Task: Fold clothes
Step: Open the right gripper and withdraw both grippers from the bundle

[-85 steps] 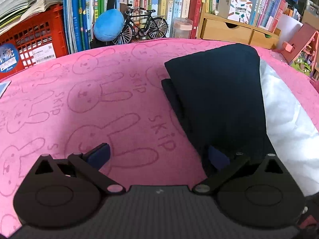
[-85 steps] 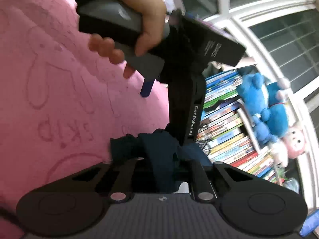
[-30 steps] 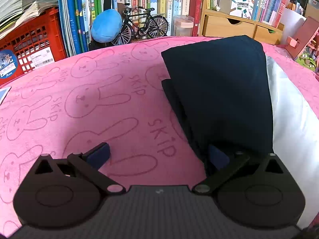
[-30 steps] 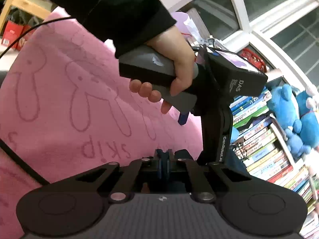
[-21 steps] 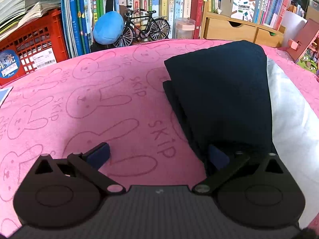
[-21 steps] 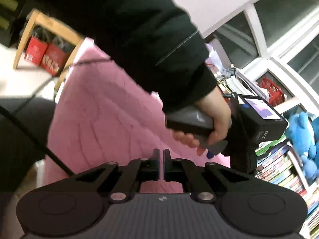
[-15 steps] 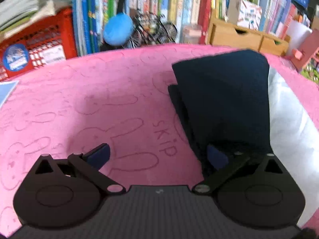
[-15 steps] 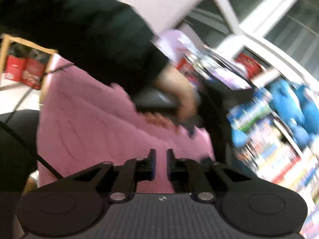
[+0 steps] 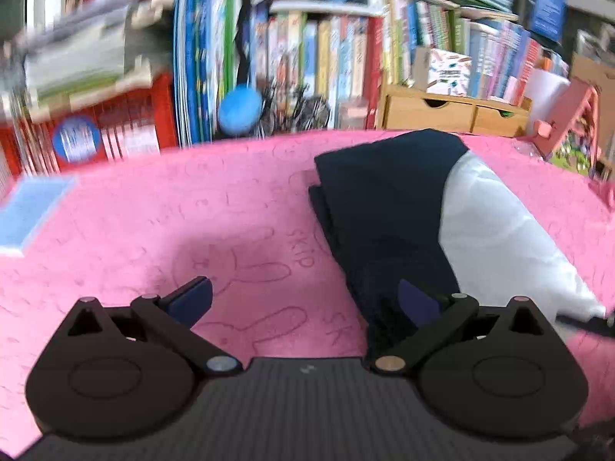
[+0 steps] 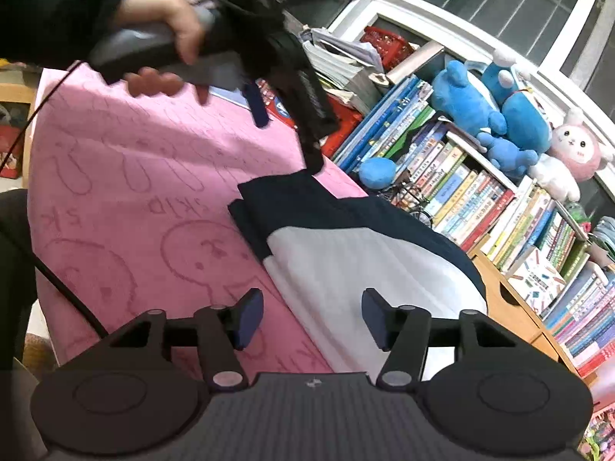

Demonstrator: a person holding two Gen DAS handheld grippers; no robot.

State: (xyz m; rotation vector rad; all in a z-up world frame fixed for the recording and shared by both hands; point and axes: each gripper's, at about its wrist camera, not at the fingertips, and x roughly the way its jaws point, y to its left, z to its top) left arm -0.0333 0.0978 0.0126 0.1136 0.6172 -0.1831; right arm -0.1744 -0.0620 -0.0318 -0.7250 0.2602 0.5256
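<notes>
1. Left wrist view is smeared by motion blur: the books (image 9: pixel 307 57) on the far shelf, a red crate (image 9: pixel 107 134) at far left and a blue ball (image 9: pixel 239 110) are streaks, and no titles can be read.
2. In that view the near end of the garment (image 9: pixel 388 207) is cut off behind the left gripper (image 9: pixel 303 299) body, so its near edge cannot be seen. A thin dark thing at the right edge is too blurred to name.
3. The left gripper's jaws stand wide apart and hold nothing. Its right finger (image 9: pixel 417 301) is over the navy cloth; whether it touches cannot be told. Its left finger is over the bare pink blanket (image 9: pixel 153 223).
4. Right wrist view is sharp. The right gripper (image 10: pixel 313 317) is spread wide and empty, above the garment's near white part.
5. There the left hand (image 10: pixel 165 46) grips the other gripper's handle, raised above the blanket's far left; the sleeve runs off the frame.
6. The garment (image 10: pixel 346 246) lies folded on the rabbit-print blanket, right of centre: navy on its left and far side, white on its right and near side, with layered edges showing along the left. A wooden drawer box (image 10: pixel 507 292) stands beyond it.
</notes>
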